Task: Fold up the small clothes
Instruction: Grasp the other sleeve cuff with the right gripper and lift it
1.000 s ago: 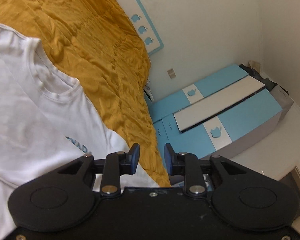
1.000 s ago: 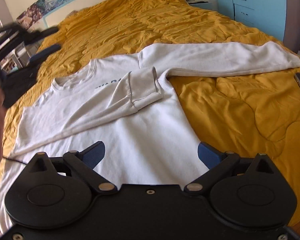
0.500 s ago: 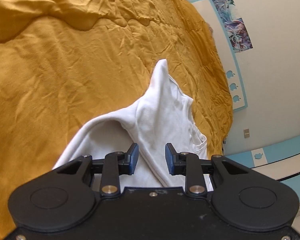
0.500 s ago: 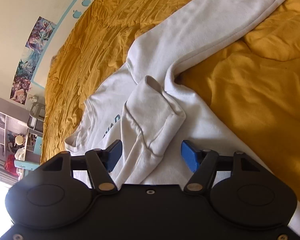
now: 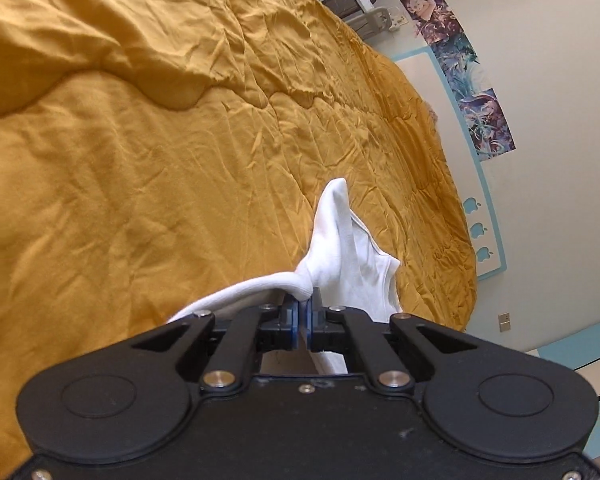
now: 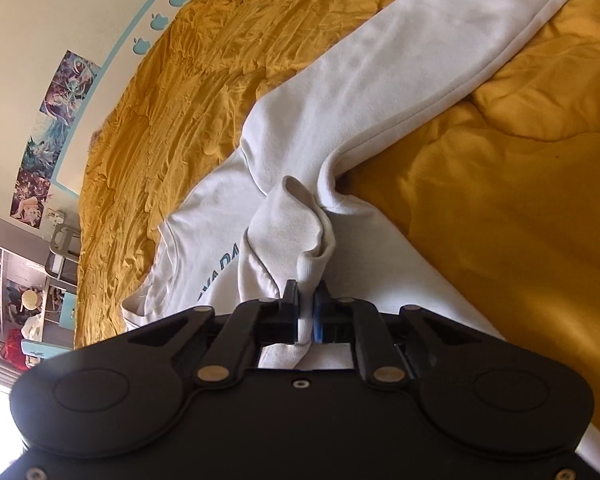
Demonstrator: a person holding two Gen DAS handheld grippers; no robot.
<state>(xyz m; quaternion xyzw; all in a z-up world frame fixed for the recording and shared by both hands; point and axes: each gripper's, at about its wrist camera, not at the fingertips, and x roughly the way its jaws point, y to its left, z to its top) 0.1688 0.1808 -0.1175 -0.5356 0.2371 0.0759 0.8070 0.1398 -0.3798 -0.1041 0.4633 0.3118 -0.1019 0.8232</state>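
A white long-sleeved sweatshirt (image 6: 340, 128) with blue chest lettering lies on a mustard-yellow bed cover (image 6: 500, 200). One sleeve stretches away to the upper right; the other is folded across the chest. My right gripper (image 6: 306, 308) is shut on the cuff (image 6: 310, 276) of the folded sleeve. In the left wrist view my left gripper (image 5: 303, 316) is shut on a bunched fold of the sweatshirt (image 5: 332, 236) at its shoulder side, and the cloth rises in a peak beyond the jaws.
The yellow cover (image 5: 160, 140) is wrinkled and fills most of both views. A pale wall with posters (image 5: 472, 72) and a blue-framed headboard with apple shapes (image 6: 156, 20) borders the bed. Shelves and a chair (image 6: 40, 264) stand at the left.
Both grippers have closed: the left on the sweatshirt's bunched edge, the right on the folded sleeve's cuff. Both have moved in closer to the cloth.
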